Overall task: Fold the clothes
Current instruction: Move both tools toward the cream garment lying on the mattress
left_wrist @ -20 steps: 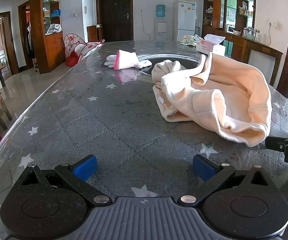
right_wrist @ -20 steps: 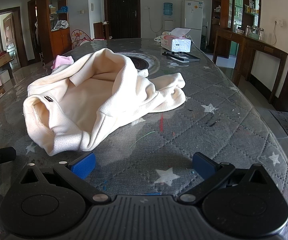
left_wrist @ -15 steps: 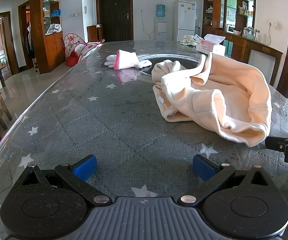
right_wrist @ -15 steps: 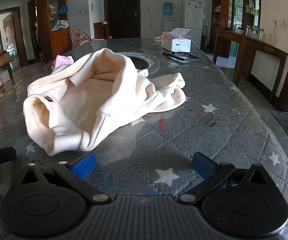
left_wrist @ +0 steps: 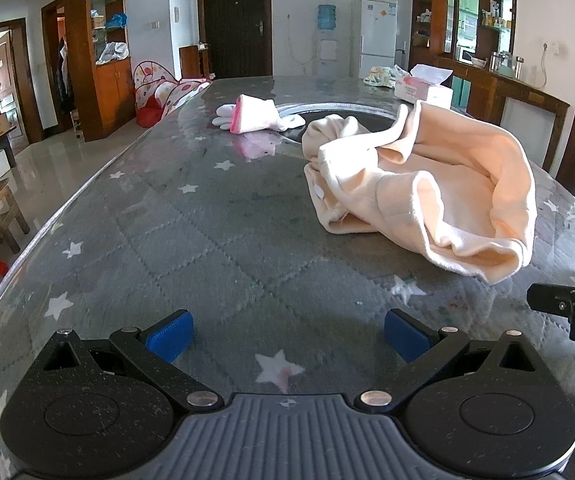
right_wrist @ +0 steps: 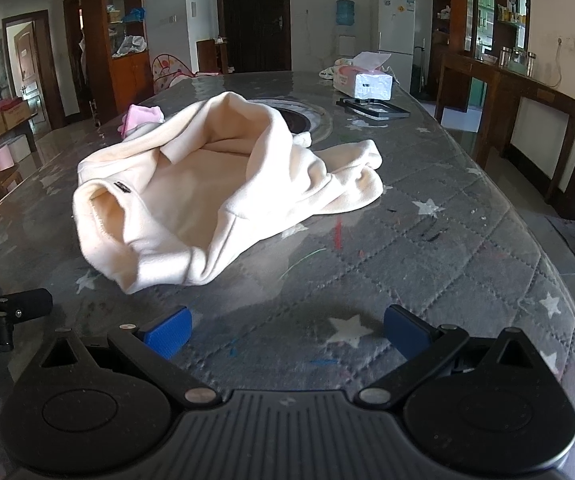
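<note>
In the left wrist view, the left gripper (left_wrist: 285, 334) is seen with its blue-padded fingers spread wide and nothing held between them, above the grey quilted star-patterned tabletop (left_wrist: 191, 240). The crumpled cream fleece garment (left_wrist: 423, 188) is seen lying ahead and to the right, well apart from the fingers. A small pink and white garment (left_wrist: 253, 119) is seen farther back.

In the right wrist view, the right gripper (right_wrist: 285, 330) is likewise shown wide open and empty. The cream garment (right_wrist: 215, 188) lies ahead and to the left, near the left finger but untouched. A white tissue box (right_wrist: 363, 82) is seen at the far end.
</note>
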Demonstrator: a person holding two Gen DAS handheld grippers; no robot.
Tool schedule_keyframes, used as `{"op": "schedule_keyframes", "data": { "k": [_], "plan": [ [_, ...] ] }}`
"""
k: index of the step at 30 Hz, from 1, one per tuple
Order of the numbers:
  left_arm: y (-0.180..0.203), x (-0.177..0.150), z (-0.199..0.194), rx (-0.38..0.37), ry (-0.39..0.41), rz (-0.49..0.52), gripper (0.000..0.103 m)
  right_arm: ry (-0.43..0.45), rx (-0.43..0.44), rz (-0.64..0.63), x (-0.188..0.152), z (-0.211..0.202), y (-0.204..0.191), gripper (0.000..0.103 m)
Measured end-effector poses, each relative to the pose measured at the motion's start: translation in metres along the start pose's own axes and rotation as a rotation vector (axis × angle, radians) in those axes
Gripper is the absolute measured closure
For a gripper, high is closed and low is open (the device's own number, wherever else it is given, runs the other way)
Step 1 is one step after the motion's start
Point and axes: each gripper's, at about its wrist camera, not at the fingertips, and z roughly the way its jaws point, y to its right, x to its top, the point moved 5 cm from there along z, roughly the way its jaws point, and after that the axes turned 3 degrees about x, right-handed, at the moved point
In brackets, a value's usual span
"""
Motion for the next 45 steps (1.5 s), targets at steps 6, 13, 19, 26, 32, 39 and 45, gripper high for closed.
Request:
{"op": "schedule_keyframes", "data": {
  "k": [6,13,19,26,32,39,45],
  "plan": [
    [0.002,-0.002,-0.006,0.016,-0.046,-0.016,0.0,-0.006,0.007,0.043,-0.004,-0.011,-0.003,0.0],
    [0.005,-0.005,-0.015,0.019,-0.105,-0.041,0.0,0.015,-0.004,0.045,-0.005,-0.027,-0.008,0.0],
    [0.004,-0.005,-0.029,0.025,-0.111,-0.072,0.0,0.022,-0.001,0.039,-0.005,-0.039,-0.01,0.0],
    [0.007,-0.001,-0.043,0.029,-0.104,-0.068,0.0,0.021,0.01,0.052,-0.01,-0.045,-0.015,0.0],
    [0.01,0.001,-0.048,0.045,-0.102,-0.055,0.0,0.028,0.01,0.06,-0.01,-0.05,-0.015,0.0],
    [0.011,0.002,-0.051,0.041,-0.101,-0.061,0.0,0.035,0.014,0.06,-0.01,-0.054,-0.015,0.0],
    [0.012,0.001,-0.055,0.038,-0.098,-0.054,0.0,0.042,0.021,0.051,-0.009,-0.058,-0.02,0.0]
  ]
}}
